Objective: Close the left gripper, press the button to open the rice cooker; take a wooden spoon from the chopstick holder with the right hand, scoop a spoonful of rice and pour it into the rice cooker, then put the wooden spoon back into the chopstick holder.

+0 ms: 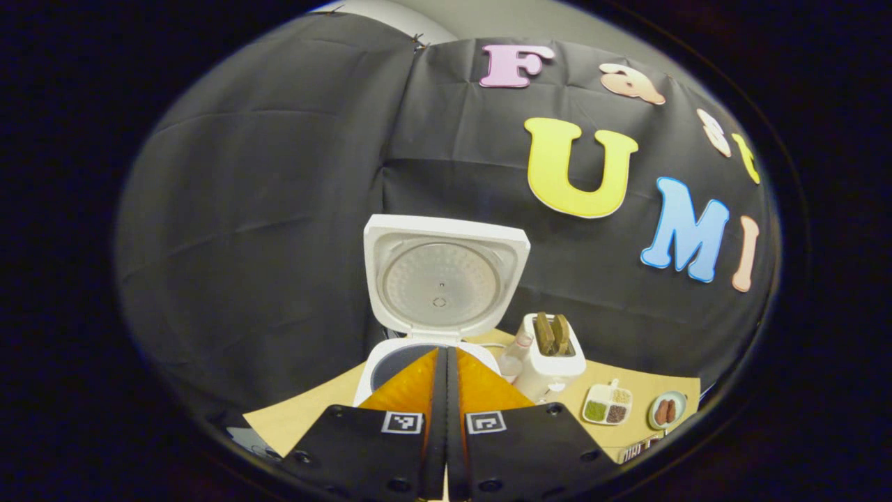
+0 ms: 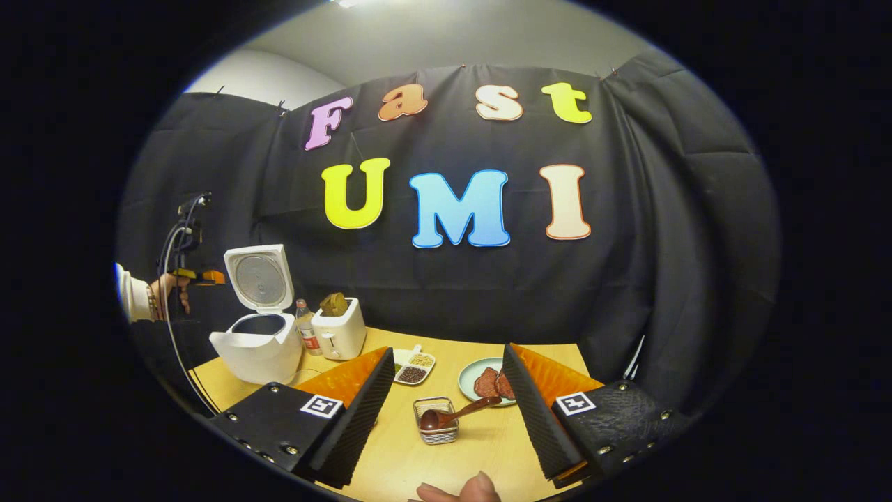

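Observation:
The white rice cooker (image 1: pixel 390 369) stands open with its lid (image 1: pixel 446 279) tilted up and the dark inner pot showing. My left gripper (image 1: pixel 447 355) is shut with nothing between its fingers, just above and in front of the pot. In the right gripper view the rice cooker (image 2: pixel 258 345) sits at the table's left. A hand (image 2: pixel 164 289) holds the left gripper (image 2: pixel 201 277) up beside the raised lid. A wooden spoon (image 2: pixel 456 415) rests in the wire chopstick holder (image 2: pixel 435 427), handle pointing right. My right gripper (image 2: pixel 448 355) is open above the holder, clear of the spoon.
A white toaster (image 2: pixel 339 331) and a small bottle (image 2: pixel 304 328) stand right of the cooker. A divided dish of grains (image 2: pixel 413 367) and a plate of sausages (image 2: pixel 488 380) lie behind the holder. A fingertip (image 2: pixel 463 491) shows at the bottom edge. The wooden table (image 2: pixel 488 439) ends near the black cloth.

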`<state>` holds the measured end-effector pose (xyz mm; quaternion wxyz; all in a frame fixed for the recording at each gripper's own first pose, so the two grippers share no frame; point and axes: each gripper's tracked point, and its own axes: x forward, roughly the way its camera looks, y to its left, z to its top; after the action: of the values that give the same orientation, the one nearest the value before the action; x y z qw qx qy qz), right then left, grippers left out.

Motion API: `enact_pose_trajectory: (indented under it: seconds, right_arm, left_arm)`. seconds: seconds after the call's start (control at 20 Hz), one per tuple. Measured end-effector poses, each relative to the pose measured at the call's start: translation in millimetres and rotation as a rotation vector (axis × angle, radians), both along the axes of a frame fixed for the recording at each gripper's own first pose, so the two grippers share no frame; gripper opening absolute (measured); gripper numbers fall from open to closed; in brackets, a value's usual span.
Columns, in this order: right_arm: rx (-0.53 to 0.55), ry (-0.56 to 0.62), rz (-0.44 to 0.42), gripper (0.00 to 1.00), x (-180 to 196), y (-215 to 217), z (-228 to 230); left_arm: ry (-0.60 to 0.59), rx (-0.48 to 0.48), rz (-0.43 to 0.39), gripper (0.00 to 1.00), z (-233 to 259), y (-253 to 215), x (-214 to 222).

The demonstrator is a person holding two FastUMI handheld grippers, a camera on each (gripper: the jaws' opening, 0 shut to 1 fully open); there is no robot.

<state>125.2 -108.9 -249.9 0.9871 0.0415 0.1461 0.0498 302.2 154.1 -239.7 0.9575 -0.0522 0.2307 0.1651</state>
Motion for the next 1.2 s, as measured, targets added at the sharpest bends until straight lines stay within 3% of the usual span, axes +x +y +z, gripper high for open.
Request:
enact_pose_trajectory:
  seconds: [0.2,0.4,0.45,0.6,0.65,0.7,0.75,0.8,0.85,0.95,1.05,1.1,1.15,1.2]
  right_arm:
    - [0.053,0.074,-0.028,0.96,20.3,-15.0,-49.1]
    - [0.129,0.190,-0.048,0.96,36.6,-23.1,-114.2]
    - [0.140,0.211,-0.043,0.96,39.6,-22.9,-128.3]
    - [0.204,0.293,-0.038,0.95,45.8,-16.8,-169.0]
    - [0.239,0.323,-0.031,0.90,48.4,-11.8,-180.9]
    - [0.264,0.347,-0.034,0.89,49.7,-8.3,-189.7]
    - [0.289,0.356,-0.031,0.82,51.3,-4.7,-193.3]
    - [0.304,0.360,-0.026,0.85,52.7,-1.7,-198.9]
    - [0.317,0.365,-0.012,0.85,62.0,1.0,-201.3]
    - [0.346,0.376,-0.024,0.54,71.0,4.6,-209.5]
    - [0.394,0.403,-0.019,0.57,82.0,13.8,-222.1]
    - [0.404,0.400,-0.058,0.57,84.8,11.0,-219.3]
    - [0.412,0.404,-0.050,0.22,81.1,14.3,-216.6]
    - [0.414,0.415,-0.050,0.28,88.6,17.2,-222.1]
  left_arm:
    - [0.027,-0.031,-0.030,0.12,-6.2,-25.0,-51.5]
    - [0.010,-0.095,-0.071,0.31,2.4,-53.8,-101.2]
    - [0.009,-0.104,-0.067,0.29,4.1,-55.9,-111.9]
    - [0.011,-0.128,-0.070,0.57,8.9,-69.5,-143.4]
    - [0.017,-0.117,-0.067,0.65,10.8,-71.1,-152.7]
    - [0.022,-0.109,-0.065,0.69,9.9,-73.2,-162.1]
    - [0.023,-0.109,-0.068,0.73,11.3,-76.8,-169.3]
    - [0.026,-0.111,-0.071,0.79,12.1,-82.3,-177.3]
    - [0.037,-0.122,-0.073,0.79,9.8,-87.6,-183.8]
    - [0.052,-0.157,-0.081,0.79,5.3,-99.5,-196.7]
    - [0.068,-0.155,-0.080,0.79,1.4,-103.7,-208.1]
    - [0.076,-0.153,-0.077,0.79,0.1,-104.2,-214.6]
    - [0.083,-0.155,-0.074,0.79,-1.4,-105.3,-219.8]
    - [0.091,-0.156,-0.070,0.79,-2.6,-106.3,-224.7]
